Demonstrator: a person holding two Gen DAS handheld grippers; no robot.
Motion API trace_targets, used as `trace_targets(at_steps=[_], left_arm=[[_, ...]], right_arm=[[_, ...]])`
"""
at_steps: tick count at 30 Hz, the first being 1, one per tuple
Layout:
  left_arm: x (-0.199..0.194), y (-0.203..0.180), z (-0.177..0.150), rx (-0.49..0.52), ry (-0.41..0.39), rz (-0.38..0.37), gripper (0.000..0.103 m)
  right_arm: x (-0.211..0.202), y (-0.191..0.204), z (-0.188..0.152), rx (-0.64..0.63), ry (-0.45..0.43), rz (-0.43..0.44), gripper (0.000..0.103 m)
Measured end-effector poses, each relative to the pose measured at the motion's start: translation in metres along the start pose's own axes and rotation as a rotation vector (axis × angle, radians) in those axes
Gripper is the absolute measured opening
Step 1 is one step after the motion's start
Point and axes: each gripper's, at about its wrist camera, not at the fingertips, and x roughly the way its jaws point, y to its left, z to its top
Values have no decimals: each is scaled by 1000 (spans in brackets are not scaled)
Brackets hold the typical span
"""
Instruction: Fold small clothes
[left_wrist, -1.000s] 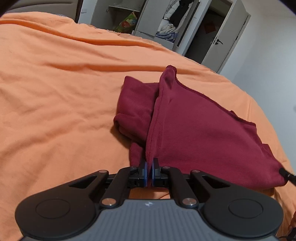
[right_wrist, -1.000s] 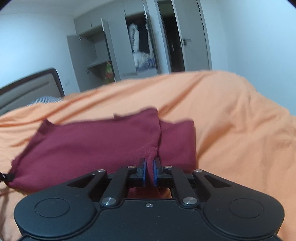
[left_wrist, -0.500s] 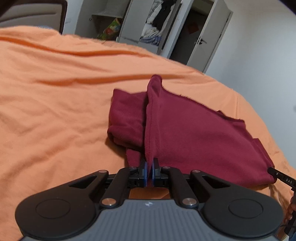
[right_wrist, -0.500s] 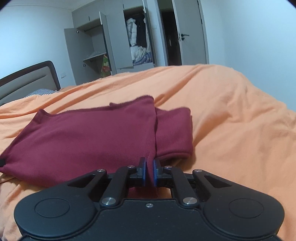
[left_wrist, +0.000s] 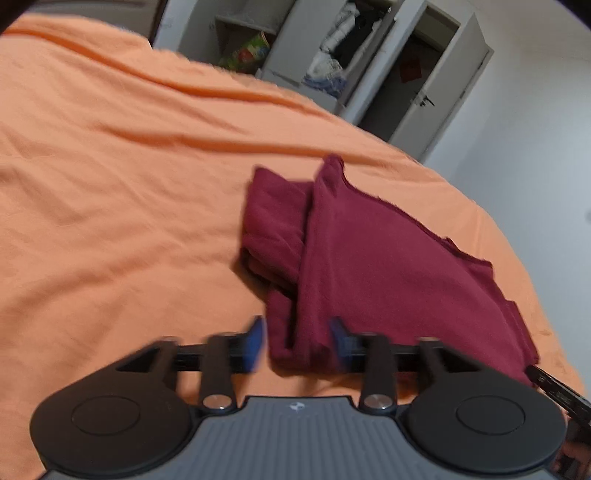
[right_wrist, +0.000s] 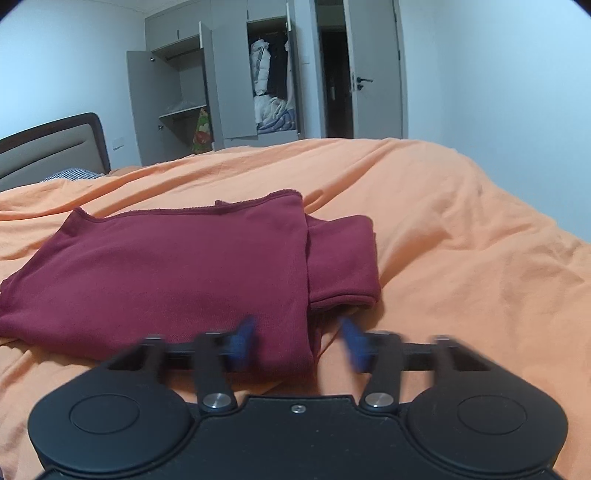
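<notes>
A dark red garment (left_wrist: 388, 266) lies folded on the orange bed cover (left_wrist: 110, 206), with a folded sleeve part sticking out on one side. My left gripper (left_wrist: 297, 341) is open, its blue pads on either side of the garment's near corner. In the right wrist view the same garment (right_wrist: 177, 269) lies flat, its sleeve fold (right_wrist: 340, 258) to the right. My right gripper (right_wrist: 299, 341) is open too, straddling the near edge of the cloth. Both sets of fingers are motion-blurred.
The orange cover (right_wrist: 461, 258) spreads wide around the garment. An open wardrobe (right_wrist: 258, 85) with clothes and a door (right_wrist: 373, 74) stand beyond the bed. A headboard (right_wrist: 51, 147) rises at the left. The other gripper's tip (left_wrist: 557, 387) shows at the right edge.
Both grippers went from shut on the garment's near edge to open, letting the cloth go. The garment has dropped flat onto the bed.
</notes>
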Motion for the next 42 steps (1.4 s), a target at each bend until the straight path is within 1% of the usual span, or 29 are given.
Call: trace_targets(at_steps=[1, 2, 4, 6, 9, 11, 12, 13, 14, 17, 18, 22, 25, 29, 31, 32, 33, 34, 35, 36, 37, 39, 41, 42], left_arm=[[-3, 1, 1, 3, -24, 17, 62], [-5, 4, 3, 0, -40, 34, 62], [-6, 12, 9, -23, -52, 62, 66], [-4, 22, 15, -46, -66, 81, 67], [5, 34, 24, -50, -106, 80, 67], [15, 39, 31, -46, -110, 55, 64], [20, 41, 33, -42, -103, 37, 57], [25, 42, 35, -36, -97, 18, 47], [28, 43, 37, -34, -94, 1, 45], [30, 43, 37, -30, -106, -46, 42], [30, 43, 37, -26, -108, -61, 40], [34, 45, 32, -40, -106, -84, 39], [35, 48, 28, -57, -103, -105, 39], [38, 51, 28, -55, -103, -131, 39], [39, 53, 29, -54, -104, -147, 37], [40, 54, 29, -56, -103, -159, 35], [40, 56, 29, -58, -100, -170, 31], [41, 56, 29, -59, -97, -177, 29], [43, 56, 29, -55, -96, -177, 27], [43, 56, 29, -51, -96, -175, 24], [44, 56, 29, -53, -95, -177, 20], [45, 58, 28, -70, -88, -182, 17], [46, 61, 28, -90, -69, -176, 13], [47, 62, 27, -107, -63, -173, 11]], right_arm=[[-3, 1, -1, 0, -13, -1, 80], [-6, 1, -2, 1, -23, 1, 83], [-10, 2, -2, -2, -36, 4, 88], [-15, 5, -2, -10, -52, 7, 97], [-18, 10, -3, -23, -63, 21, 98], [-17, 16, -2, -28, -57, 35, 98], [-16, 19, -1, -28, -57, 49, 98], [-16, 22, 0, -26, -60, 76, 98], [-14, 26, 3, -27, -62, 108, 98], [-3, 47, 21, -66, -55, 225, 96], [2, 56, 28, -91, -52, 262, 96], [34, 103, 61, -198, -54, 400, 94], [61, 142, 85, -245, -52, 509, 93], [96, 195, 113, -297, -28, 637, 90], [112, 222, 125, -333, -10, 696, 86], [121, 237, 130, -357, 3, 719, 80], [128, 249, 133, -379, 15, 738, 75], [136, 263, 135, -406, 34, 758, 71], [144, 275, 136, -428, 57, 772, 66], [152, 286, 136, -448, 80, 783, 62], [161, 297, 135, -466, 106, 792, 62], [176, 314, 132, -499, 156, 798, 61], [190, 329, 126, -553, 194, 778, 61], [196, 336, 123, -566, 206, 769, 56]])
